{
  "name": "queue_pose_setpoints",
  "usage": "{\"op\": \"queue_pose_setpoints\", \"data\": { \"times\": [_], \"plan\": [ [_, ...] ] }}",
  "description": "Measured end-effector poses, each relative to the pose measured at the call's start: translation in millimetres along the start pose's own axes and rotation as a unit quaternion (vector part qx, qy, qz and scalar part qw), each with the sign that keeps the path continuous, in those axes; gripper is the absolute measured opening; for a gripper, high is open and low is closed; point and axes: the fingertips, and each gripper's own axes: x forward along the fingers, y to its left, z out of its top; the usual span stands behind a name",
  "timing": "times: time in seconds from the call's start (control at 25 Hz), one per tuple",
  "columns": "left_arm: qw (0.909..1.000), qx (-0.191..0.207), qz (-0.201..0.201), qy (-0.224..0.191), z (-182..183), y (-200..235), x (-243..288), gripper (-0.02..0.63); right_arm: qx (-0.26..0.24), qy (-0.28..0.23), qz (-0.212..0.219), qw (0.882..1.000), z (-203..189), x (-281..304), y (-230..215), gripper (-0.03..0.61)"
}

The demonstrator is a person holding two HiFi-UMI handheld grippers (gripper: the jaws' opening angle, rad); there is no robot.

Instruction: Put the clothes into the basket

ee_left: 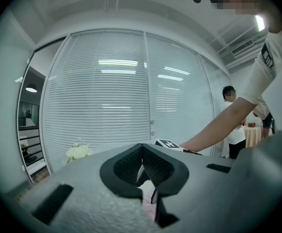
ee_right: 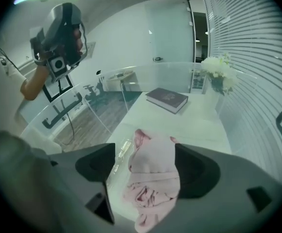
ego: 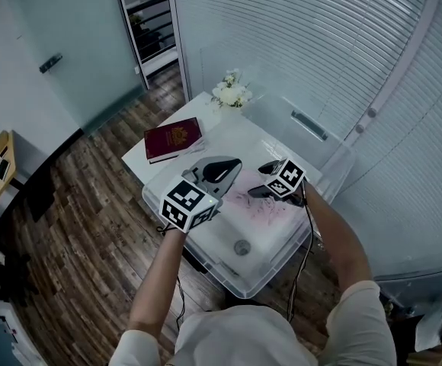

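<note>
Obs.: the clear plastic basket (ego: 276, 268) stood on the white table (ego: 236, 132), its near end overhanging the table edge toward the person. One pink garment (ee_right: 153, 178) lay crumpled on the basket floor, toward the middle. The right gripper (ee_right: 146, 164) hung over the basket and pointed steeply down at that garment. Its jaws were spread wide, one to either side of the cloth as seen along them; the left pad stood clear of the fabric, with no pinch on the cloth, so the gripper was released and carried nothing. At the right jaw the cloth's edge ran behind the pad (whether it touched there could not be told). The left gripper (ee_left: 142, 149) was held higher, beside the right and near the basket's left rim, and pointed nearly level toward the slatted blinds (ee_left: 107, 106). Its jaw tips met and nothing sat between them: clenched on nothing. In the right gripper view it appeared up in the top left corner, gripped in the person's hand. On the table beyond the basket lay a dark red book (ego: 173, 138), flat and closed, well apart from the garment. A bunch of white flowers (ego: 231, 91) stood at the far corner of the table, against the blinds. Dark wood flooring (ego: 91, 204) showed to the left of the table.
</note>
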Motion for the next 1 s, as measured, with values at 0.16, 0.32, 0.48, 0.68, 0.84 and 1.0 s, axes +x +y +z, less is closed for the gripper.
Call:
{"op": "queue_pose_setpoints", "data": {
  "times": [0.16, 0.32, 0.48, 0.68, 0.84, 1.0],
  "plan": [
    [0.9999, -0.007, 0.001, 0.007, -7, -3, -1, 0.012, 0.014, -0.029, -0.042, 0.999, 12, -6, -12, 0.193],
    [0.9998, -0.011, 0.001, 0.017, -20, -4, 0, 0.012, 0.03, -0.041, -0.06, 0.997, 17, -8, -18, 0.018],
    [0.9994, -0.019, 0.006, 0.029, -28, -3, -3, 0.012, 0.027, -0.07, -0.053, 0.996, 37, -16, -9, 0.018],
    [0.9993, -0.01, -0.002, 0.035, -22, -5, -1, 0.012, 0.024, -0.134, -0.052, 0.989, 70, -50, 6, 0.018],
    [0.9998, -0.01, -0.003, 0.019, -12, -6, 6, 0.012, 0.035, -0.211, -0.061, 0.975, 92, -95, 23, 0.018],
    [0.9998, -0.021, -0.001, 0.003, -7, -8, 18, 0.012, 0.046, -0.276, -0.075, 0.957, 97, -138, 39, 0.018]
  ]
}}
